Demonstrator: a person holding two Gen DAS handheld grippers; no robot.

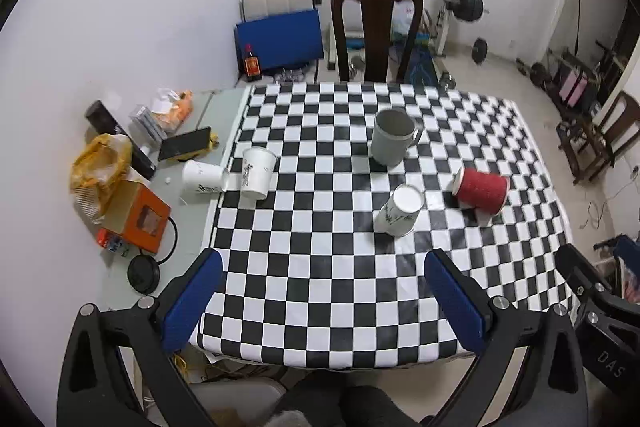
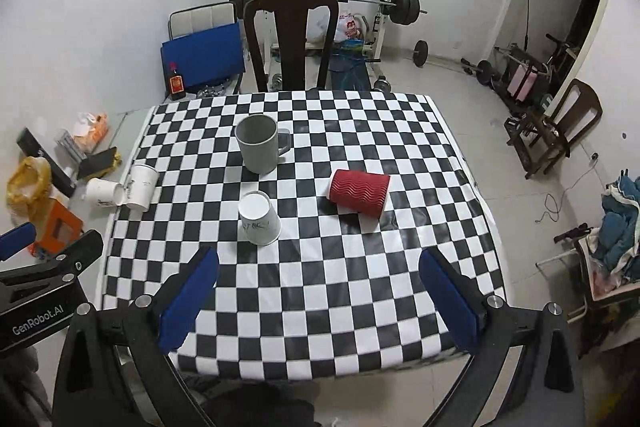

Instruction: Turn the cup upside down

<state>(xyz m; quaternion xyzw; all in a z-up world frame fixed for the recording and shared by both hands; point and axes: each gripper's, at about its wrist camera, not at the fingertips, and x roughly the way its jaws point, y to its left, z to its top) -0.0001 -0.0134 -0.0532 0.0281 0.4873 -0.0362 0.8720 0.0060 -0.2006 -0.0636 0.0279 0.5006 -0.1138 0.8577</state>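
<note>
A grey mug (image 1: pixel 393 136) (image 2: pixel 259 143) stands upright, mouth up, on the checkered table (image 1: pixel 320 287) (image 2: pixel 320 307). A red ribbed paper cup (image 1: pixel 480 190) (image 2: pixel 359 191) lies on its side to the right. A white paper cup (image 1: pixel 400 210) (image 2: pixel 259 217) stands upside down in the middle. Another white cup (image 1: pixel 258 173) (image 2: pixel 141 186) stands upright at the left edge, and one (image 1: pixel 202 177) (image 2: pixel 102 191) lies on its side beside it. My left gripper (image 1: pixel 324 275) and right gripper (image 2: pixel 318 273) are open and empty above the near edge.
A dark wooden chair (image 1: pixel 378 31) (image 2: pixel 292 39) stands behind the table. Clutter lies left of the cloth: an orange box (image 1: pixel 140 219), a yellow bag (image 1: pixel 100 163), a phone (image 1: pixel 185 143). Gym weights (image 2: pixel 404 7) stand at the back wall.
</note>
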